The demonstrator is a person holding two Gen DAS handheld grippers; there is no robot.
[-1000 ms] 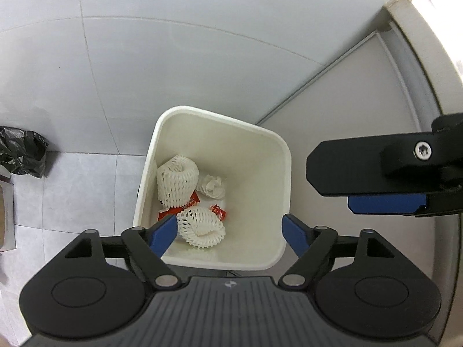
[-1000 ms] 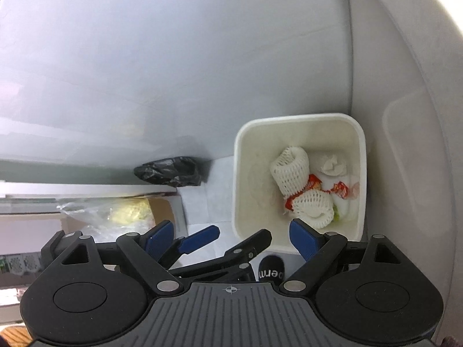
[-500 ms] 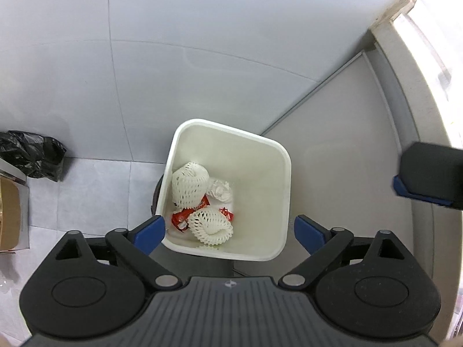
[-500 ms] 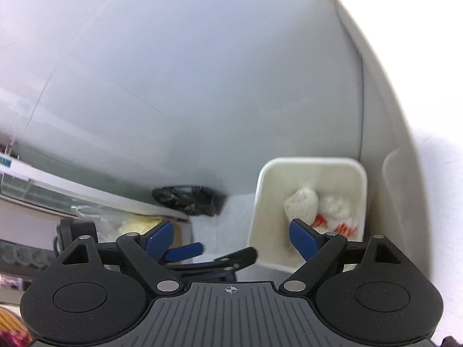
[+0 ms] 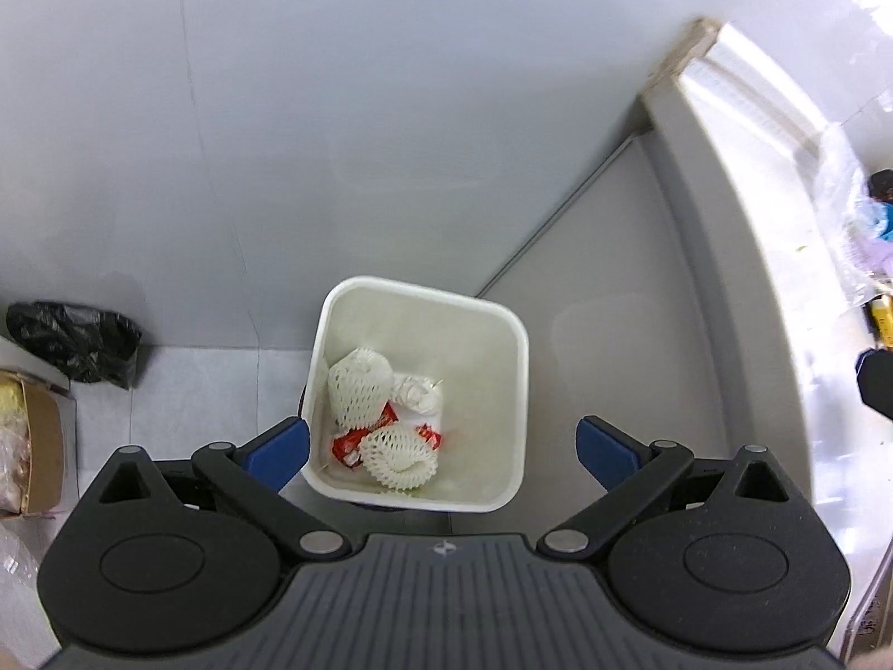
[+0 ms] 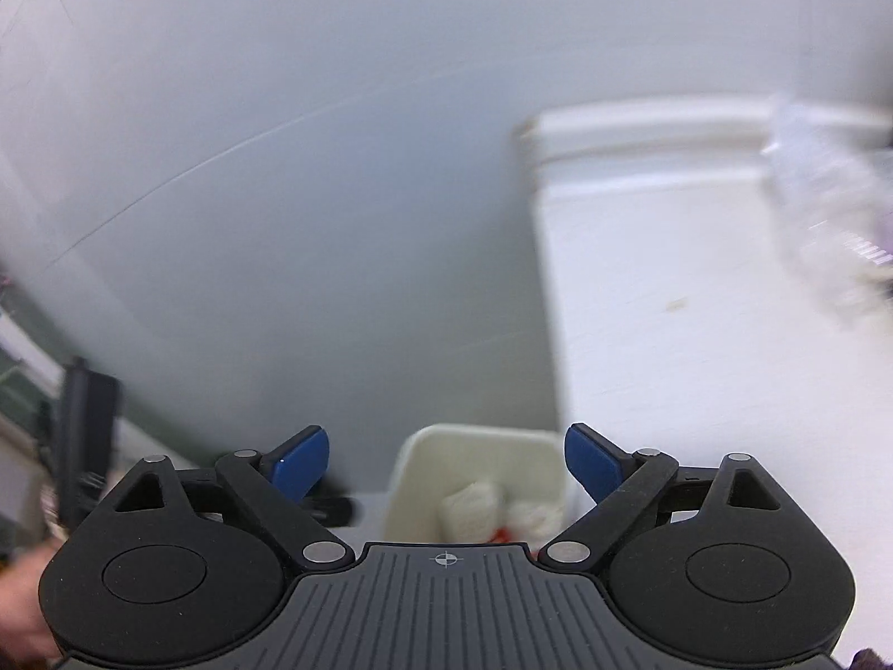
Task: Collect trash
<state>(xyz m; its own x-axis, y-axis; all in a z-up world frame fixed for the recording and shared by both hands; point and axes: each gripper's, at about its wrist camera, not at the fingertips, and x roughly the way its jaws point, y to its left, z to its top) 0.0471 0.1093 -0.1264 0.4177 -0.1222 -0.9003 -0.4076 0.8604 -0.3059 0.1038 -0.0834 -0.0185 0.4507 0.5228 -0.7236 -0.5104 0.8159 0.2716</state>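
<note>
The left gripper (image 5: 441,449) hangs above a white waste bin (image 5: 519,385), its blue-padded jaws opening wide with nothing between them, the pads standing clear on either side of the bin's near rim. Inside the bin, toward its left wall, lie the collected scraps: one white foam fruit net (image 5: 357,388) standing against the left wall, a second foam net (image 5: 397,458) near the front wall, a red wrapper (image 5: 363,435) wedged between the two, and a crumpled white tissue (image 5: 416,393) just beside the upper net. The bin sits on a pale floor (image 5: 190,391) in the corner where a grey wall (image 5: 390,111) meets the side of a white cabinet (image 5: 658,290). Well to the left of the bin, against the wall, rests a crumpled black plastic bag (image 5: 75,340), and at the far left edge an open cardboard box (image 5: 39,446) shows. The right gripper (image 6: 446,460), seen in its own blurred view, holds its jaws apart and empty, framing the far-off bin (image 6: 413,480) with the foam net (image 6: 469,508) visible low between the pads. A white counter surface (image 6: 697,363) fills the right of that view, with clear plastic packaging (image 6: 826,223) smeared by motion at its far right edge.
</note>
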